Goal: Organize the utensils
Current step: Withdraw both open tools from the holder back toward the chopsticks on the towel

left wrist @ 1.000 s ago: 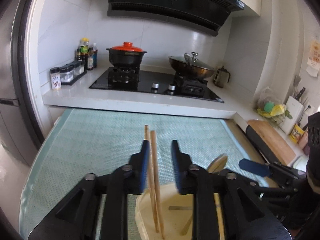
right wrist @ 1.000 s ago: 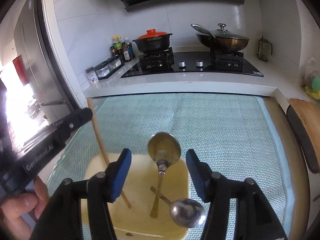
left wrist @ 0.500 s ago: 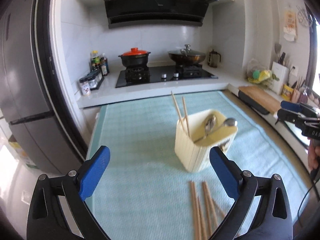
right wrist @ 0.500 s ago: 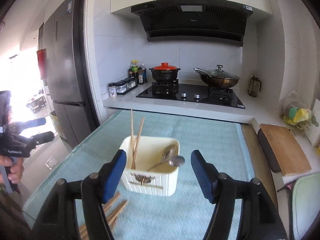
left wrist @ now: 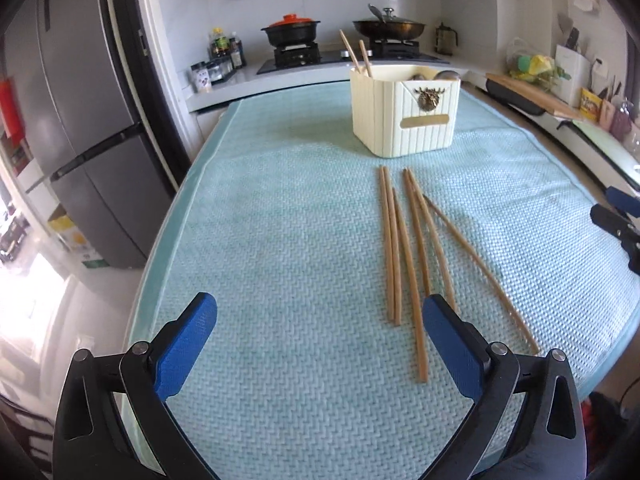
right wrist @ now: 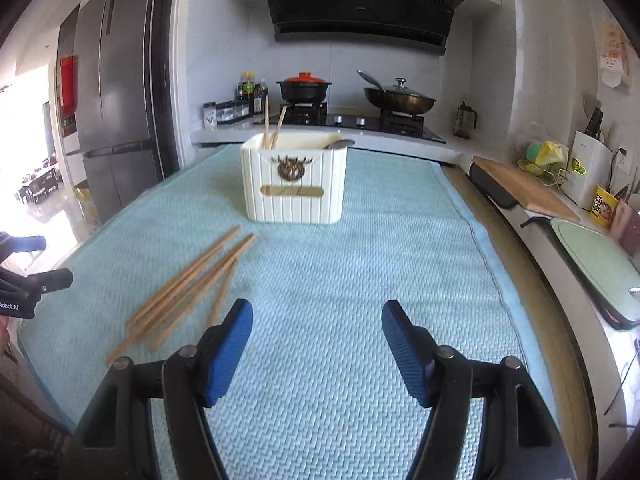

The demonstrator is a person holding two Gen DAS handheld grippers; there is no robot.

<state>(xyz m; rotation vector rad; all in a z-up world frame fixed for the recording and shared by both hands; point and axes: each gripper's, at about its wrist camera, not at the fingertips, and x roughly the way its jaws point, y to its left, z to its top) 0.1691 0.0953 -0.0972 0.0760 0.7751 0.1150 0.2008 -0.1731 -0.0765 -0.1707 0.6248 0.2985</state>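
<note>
Loose chopsticks (left wrist: 404,248): six or so lie flat on the mat (left wrist: 280,240), long axes running from the lower frame edge up toward the holder (left wrist: 404,112), slightly fanned; far tips stop just short of the holder. In the right wrist view the same chopsticks (right wrist: 188,288) run diagonally, lower left to upper centre.

Holder: cream, ribbed, upright at upper centre of the mat. Two chopsticks (right wrist: 271,124) stand in its left corner, leaning, tips up. A spoon (right wrist: 340,144) bowl shows at its right rim.

Surface: light blue-green woven mat covering the counter (right wrist: 460,184). Room: kitchen; fridge (left wrist: 80,140) at left, stove (right wrist: 360,120) with a red-lidded pot (right wrist: 304,88) and a wok (right wrist: 400,100) behind, hood above, cutting board (right wrist: 524,188) at right.

Left hand-held gripper (left wrist: 320,344): jaws wide apart, just been opening, nothing between the pads. Near ends of the loose chopsticks lie just beside its right finger (left wrist: 452,344), on the mat below.

Right hand-held gripper (right wrist: 316,348): jaws parted at a moderate gap, just been opening, nothing gripped. Loose chopsticks lie to its left; holder straight ahead, well apart.
</note>
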